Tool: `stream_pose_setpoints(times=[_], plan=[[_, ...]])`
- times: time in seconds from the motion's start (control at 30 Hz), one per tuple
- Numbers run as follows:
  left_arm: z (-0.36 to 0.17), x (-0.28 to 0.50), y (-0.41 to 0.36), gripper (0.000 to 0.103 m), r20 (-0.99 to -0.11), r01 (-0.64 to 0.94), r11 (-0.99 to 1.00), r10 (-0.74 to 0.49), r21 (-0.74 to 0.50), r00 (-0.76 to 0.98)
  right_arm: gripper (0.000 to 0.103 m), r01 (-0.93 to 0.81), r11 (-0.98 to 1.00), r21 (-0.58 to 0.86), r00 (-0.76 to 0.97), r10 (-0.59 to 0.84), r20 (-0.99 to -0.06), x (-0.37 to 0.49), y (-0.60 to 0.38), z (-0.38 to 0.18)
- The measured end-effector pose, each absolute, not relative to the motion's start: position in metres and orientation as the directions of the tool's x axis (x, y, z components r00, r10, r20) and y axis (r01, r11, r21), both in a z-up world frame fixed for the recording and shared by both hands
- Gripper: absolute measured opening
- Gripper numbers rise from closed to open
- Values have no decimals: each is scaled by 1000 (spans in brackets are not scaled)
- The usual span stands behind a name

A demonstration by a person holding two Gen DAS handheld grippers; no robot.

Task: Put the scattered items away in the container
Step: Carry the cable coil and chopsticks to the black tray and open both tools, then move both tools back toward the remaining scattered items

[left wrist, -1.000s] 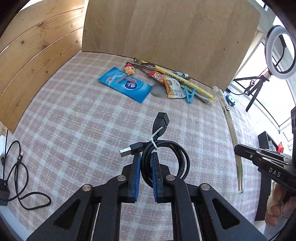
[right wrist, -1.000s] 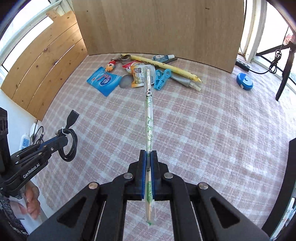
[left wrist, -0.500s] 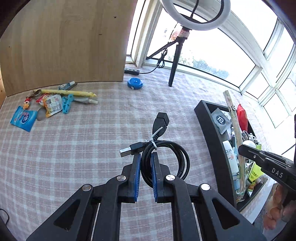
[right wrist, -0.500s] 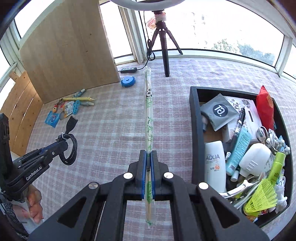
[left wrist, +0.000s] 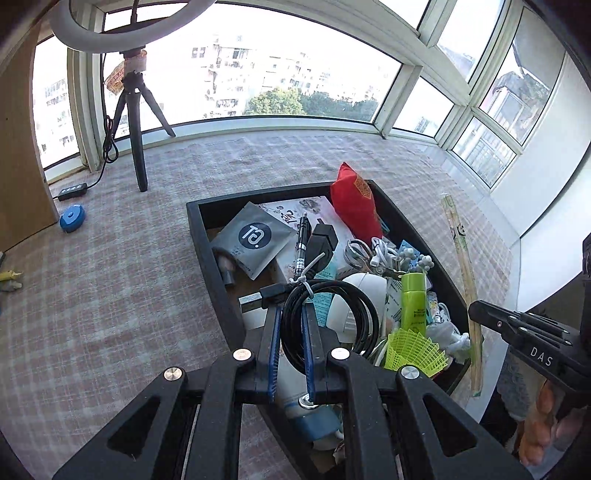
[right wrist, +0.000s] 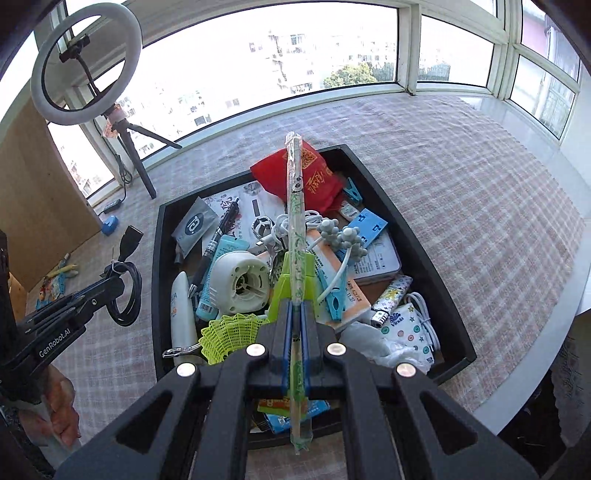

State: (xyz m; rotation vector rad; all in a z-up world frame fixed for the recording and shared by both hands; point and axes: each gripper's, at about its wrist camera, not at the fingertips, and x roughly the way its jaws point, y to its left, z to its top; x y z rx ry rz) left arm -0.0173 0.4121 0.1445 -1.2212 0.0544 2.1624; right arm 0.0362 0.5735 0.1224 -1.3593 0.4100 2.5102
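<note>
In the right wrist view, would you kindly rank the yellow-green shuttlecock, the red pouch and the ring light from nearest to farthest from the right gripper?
1. Yellow-green shuttlecock: just left of the right gripper, at the tray's near end.
2. Red pouch: at the tray's far end.
3. Ring light: beyond the tray, far left by the window.

From my left wrist view the tray's near corner is hidden behind my own fingers. The scattered items far left are too small to name, perhaps packets. The ring light is cut off at the top edge.
</note>
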Motion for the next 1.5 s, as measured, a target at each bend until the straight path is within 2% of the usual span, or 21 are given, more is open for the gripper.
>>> stream_pose_setpoints(times=[0.13, 0.17, 0.2, 0.23, 0.3, 0.7, 1.2, 1.5], plan=[[145, -18, 440, 12, -781, -593, -767, 518, -245, -349, 5, -369, -920, 134, -532, 90, -842, 43, 592, 120], [145, -18, 446, 30, -791, -591, -775, 499, -224, -353, 5, -359, -923, 138, -538, 83, -839, 44, 594, 120], [145, -19, 449, 58, -798, -585, -783, 484, -212, -359, 12, -361, -923, 135, -537, 87, -839, 44, 596, 120], [148, -18, 448, 63, -785, -582, -784, 494, -216, -374, 28, -371, -919, 131, -535, 96, -839, 44, 598, 121], [153, -17, 444, 60, -768, -576, -792, 494, -203, -409, 42, -390, -909, 145, -554, 106, -826, 47, 603, 126], [151, -35, 375, 50, -785, -474, -861, 418, -183, -457, 42, -316, -934, 164, -591, 59, -805, 20, 576, 136], [146, -59, 212, 50, -804, -192, -970, 233, -150, -547, 42, -41, -989, 145, -589, -93, -803, -51, 444, 134], [137, -70, 104, 50, -817, -22, -991, 121, -131, -564, 46, 86, -988, 131, -563, -156, -811, -100, 359, 128]])
